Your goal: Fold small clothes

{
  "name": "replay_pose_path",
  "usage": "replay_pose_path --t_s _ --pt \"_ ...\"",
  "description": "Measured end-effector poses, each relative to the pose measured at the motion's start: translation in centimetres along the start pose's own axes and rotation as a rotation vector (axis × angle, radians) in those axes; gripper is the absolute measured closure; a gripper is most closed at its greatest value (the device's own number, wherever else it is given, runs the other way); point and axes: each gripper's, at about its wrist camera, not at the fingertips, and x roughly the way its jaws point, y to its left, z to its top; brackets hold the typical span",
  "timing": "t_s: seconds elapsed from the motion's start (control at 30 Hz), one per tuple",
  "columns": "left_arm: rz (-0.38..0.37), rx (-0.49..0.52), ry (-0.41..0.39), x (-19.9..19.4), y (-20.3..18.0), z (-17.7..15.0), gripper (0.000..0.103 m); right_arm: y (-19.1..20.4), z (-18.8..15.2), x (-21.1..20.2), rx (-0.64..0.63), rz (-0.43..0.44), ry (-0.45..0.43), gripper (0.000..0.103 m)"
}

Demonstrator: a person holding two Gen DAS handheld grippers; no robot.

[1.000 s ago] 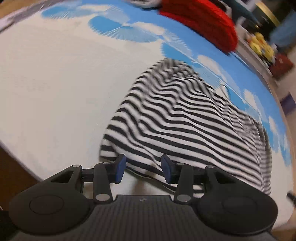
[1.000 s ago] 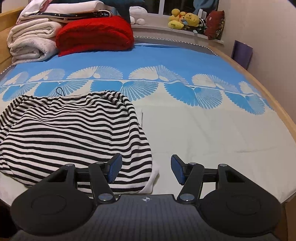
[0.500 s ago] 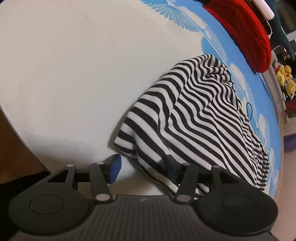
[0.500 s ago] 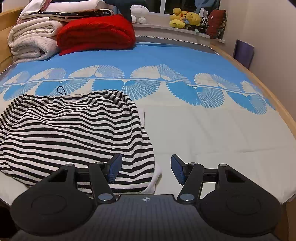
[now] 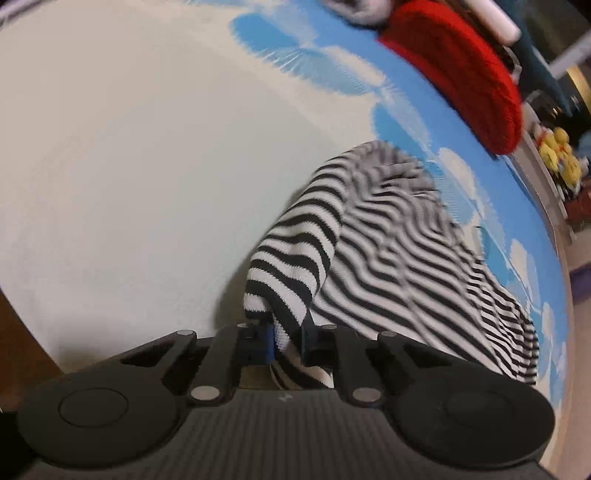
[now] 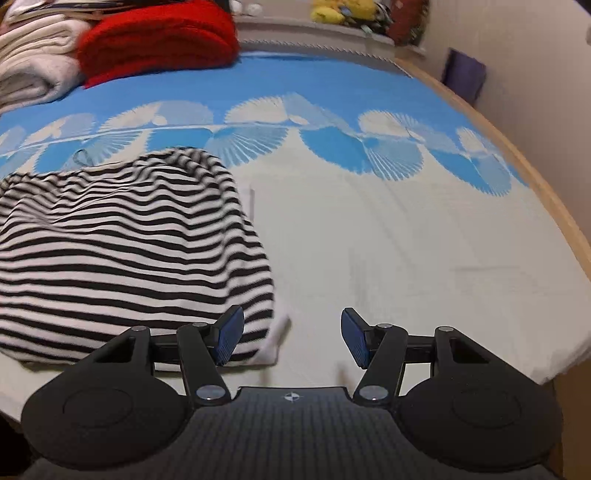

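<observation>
A black-and-white striped garment (image 5: 388,236) lies on a bed with a white and blue sheet (image 5: 129,147). My left gripper (image 5: 286,343) is shut on the garment's near left corner, and the cloth rises in a fold between its blue pads. In the right wrist view the same garment (image 6: 122,251) covers the left half of the bed. My right gripper (image 6: 291,338) is open just over the garment's near right corner, where a white edge (image 6: 275,338) sticks out; its left pad (image 6: 229,334) is over the stripes.
A folded red blanket (image 6: 155,40) and white folded linen (image 6: 33,77) lie at the head of the bed. Yellow plush toys (image 6: 340,11) sit on a ledge behind. The bed's wooden edge (image 6: 546,199) runs along the right. White sheet (image 6: 406,240) lies right of the garment.
My left gripper has closed on the garment's corner, which was loose between open jaws before. My right gripper has moved closer to the garment's near right corner and stays open.
</observation>
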Motion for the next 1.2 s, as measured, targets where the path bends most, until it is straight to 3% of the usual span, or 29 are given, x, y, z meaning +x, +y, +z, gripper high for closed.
replay_pose_path --t_s 0.1,0.23,0.3,0.4,0.5,0.57,0.63,0.7,0.73,0.83,1.03,1.1,1.13,1.2 --pt "-0.021 0.077 -0.064 -2.4 -3.8 0.4 0.092 -1.4 0.3 0.3 0.084 -0.008 0.015 0.043" --pt "-0.107 0.225 -0.141 -5.9 -12.7 0.1 0.093 -3.8 0.6 -0.1 0.211 -0.034 -0.010 0.043" --pt "-0.176 0.325 -0.162 -7.1 -18.4 -1.5 0.093 -5.2 0.6 -0.5 0.269 -0.049 -0.031 0.043" --pt "-0.282 0.527 -0.157 -8.2 -27.2 -6.8 0.093 -7.3 0.5 -0.8 0.336 -0.068 -0.058 0.043" --pt "-0.387 0.737 -0.119 -7.7 -33.8 -13.6 0.093 -9.6 0.0 -1.1 0.415 -0.085 -0.074 0.043" --pt "-0.416 0.878 -0.031 -5.5 -36.9 -18.0 0.089 -11.0 -0.3 -1.2 0.466 -0.084 -0.081 0.043" --pt "-0.405 0.942 0.104 -2.5 -38.4 -20.8 0.071 -12.2 -0.8 -1.2 0.510 -0.074 -0.085 0.043" --pt "-0.393 0.952 0.149 -1.5 -38.4 -21.7 0.070 -13.1 -1.1 -1.1 0.543 -0.049 -0.084 0.043" --pt "-0.423 0.941 0.146 -1.7 -37.8 -21.4 0.067 -13.4 -1.3 -1.1 0.557 -0.034 -0.083 0.043" --pt "-0.482 0.910 0.114 -2.6 -35.5 -18.1 0.061 -13.9 -1.3 -1.0 0.571 0.016 -0.080 0.043" --pt "-0.349 0.931 -0.034 -5.6 -27.7 -10.8 0.061 -12.4 -0.2 -0.9 0.533 0.127 -0.088 0.044" --pt "-0.301 0.943 -0.071 -5.6 -25.2 -9.0 0.061 -11.2 0.5 -1.4 0.487 0.154 -0.136 0.072" --pt "-0.283 0.945 -0.087 -5.4 -24.0 -8.5 0.061 -10.6 0.8 -1.8 0.458 0.164 -0.168 0.093" --pt "-0.271 0.923 -0.098 -5.1 -21.5 -7.4 0.061 -9.4 1.4 -2.4 0.398 0.195 -0.223 0.096"
